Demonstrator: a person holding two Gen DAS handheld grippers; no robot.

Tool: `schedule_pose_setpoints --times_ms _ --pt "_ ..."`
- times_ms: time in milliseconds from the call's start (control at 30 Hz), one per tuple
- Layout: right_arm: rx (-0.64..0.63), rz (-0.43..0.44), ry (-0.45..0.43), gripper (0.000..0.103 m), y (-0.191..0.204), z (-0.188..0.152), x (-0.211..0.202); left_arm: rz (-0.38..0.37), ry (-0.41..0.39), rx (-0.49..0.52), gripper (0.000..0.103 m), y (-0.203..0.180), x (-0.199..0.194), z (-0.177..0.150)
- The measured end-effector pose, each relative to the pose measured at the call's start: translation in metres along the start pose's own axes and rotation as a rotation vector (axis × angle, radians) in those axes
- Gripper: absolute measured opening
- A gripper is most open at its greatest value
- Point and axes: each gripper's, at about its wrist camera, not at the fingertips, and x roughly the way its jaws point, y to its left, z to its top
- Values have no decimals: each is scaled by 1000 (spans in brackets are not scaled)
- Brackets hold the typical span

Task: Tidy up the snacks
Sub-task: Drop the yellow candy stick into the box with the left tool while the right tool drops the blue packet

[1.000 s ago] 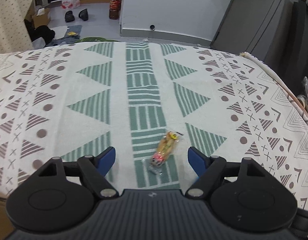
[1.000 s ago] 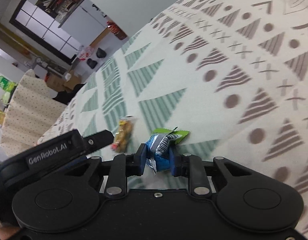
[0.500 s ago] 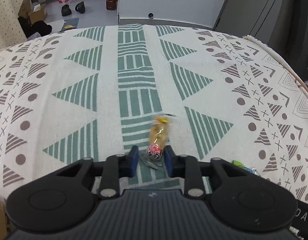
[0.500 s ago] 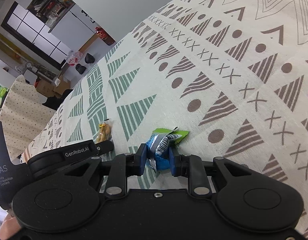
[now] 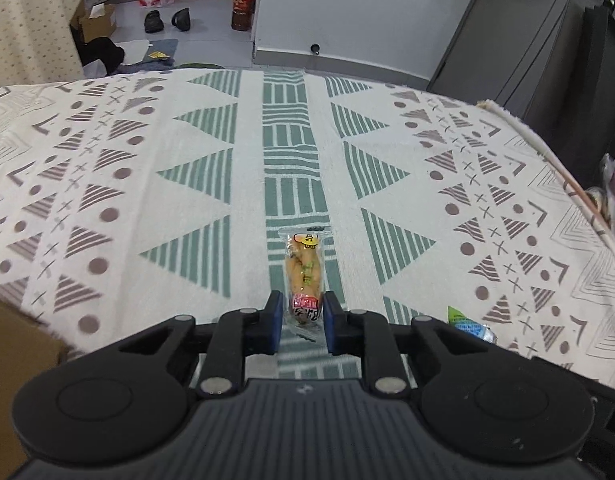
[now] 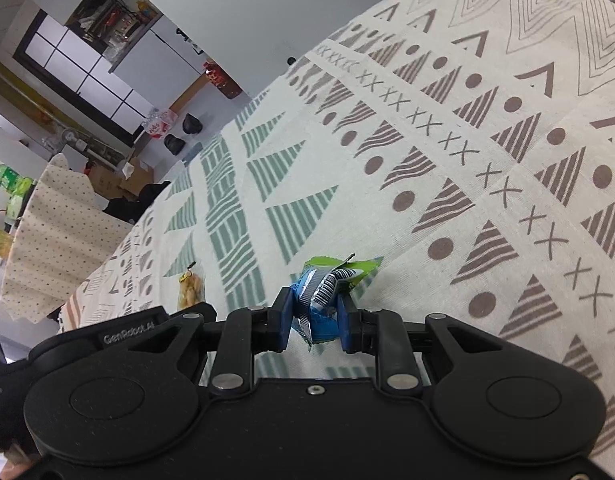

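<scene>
Looking down the left wrist cam, the left gripper [image 5: 301,322] has its blue pads pinched in on the near end of a clear snack pack [image 5: 304,276] with yellowish-orange sticks inside and a red label at the bottom. The pack points straight away from the camera along the green striped band in the middle of the patterned cloth [image 5: 187,184]; I can't tell if it's lifted or resting on the cloth. Off to the right, near the gripper's body, a bit of a green and blue wrapper [image 5: 465,322] pokes into view.

Right wrist cam is tilted a fair bit. The right gripper [image 6: 313,316] is clamped narrow on that same blue and green wrapper [image 6: 327,292], which is scrunched up between the pads, barcode side showing and the green torn edge sticking out ahead of the fingertips. To its left you can see the yellow snack pack [image 6: 189,290] with the body of the left gripper [image 6: 119,330] just under it, so the two are working close beside each other over the bench.

Background stuff: a dotted cream fabric [image 5: 31,20] hanging on the left, a cardboard box [image 5: 95,22], a pair of dark shoes [image 5: 165,20] on the floor, and a reddish bottle [image 5: 243,10] by the white wall. A grey cabinet [image 5: 519,40] stands on the far right.
</scene>
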Motion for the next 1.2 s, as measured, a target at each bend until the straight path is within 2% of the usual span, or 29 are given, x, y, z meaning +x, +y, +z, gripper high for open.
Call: schedule_pose_setpoints --times_ms 667,1200 --pt "-69 96 -65 23 62 -37 -67 50 -107 -98 20 48 -120 -35" --pt "-162 160 -83 23 119 -70 -99 88 -182 -174 20 101 -191 -59"
